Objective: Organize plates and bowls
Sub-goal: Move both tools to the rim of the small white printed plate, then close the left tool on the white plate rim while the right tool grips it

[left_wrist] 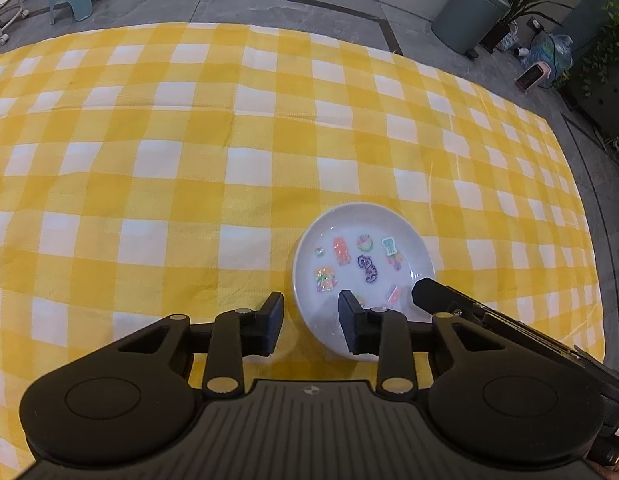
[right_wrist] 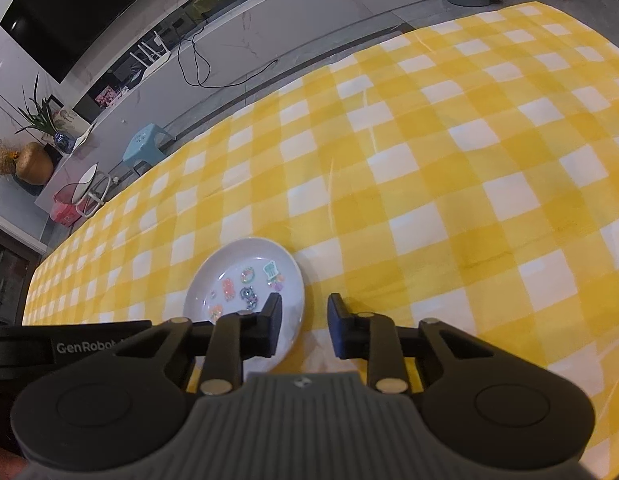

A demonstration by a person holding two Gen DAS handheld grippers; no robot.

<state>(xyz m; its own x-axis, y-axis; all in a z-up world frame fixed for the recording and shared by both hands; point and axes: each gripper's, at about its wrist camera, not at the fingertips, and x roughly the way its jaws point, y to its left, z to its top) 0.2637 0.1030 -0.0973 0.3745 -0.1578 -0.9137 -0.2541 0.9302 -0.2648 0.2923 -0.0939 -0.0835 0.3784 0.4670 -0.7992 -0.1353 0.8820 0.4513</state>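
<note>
Both tongs, left (left_wrist: 311,322) and right (right_wrist: 303,326), angle downward, parted, straddling plate (left_wrist: 417,252) rim

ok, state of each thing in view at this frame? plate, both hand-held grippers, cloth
plate: upright on the cloth, not lifted, colourful stickers inside, nothing stacked on it.
left hand-held gripper: open, straddling the plate's near-left rim, pads not pressing.
right hand-held gripper: open, straddling the plate's right rim, one finger over the plate, one outside.
yellow checked cloth: spread flat, slightly creased.
</note>
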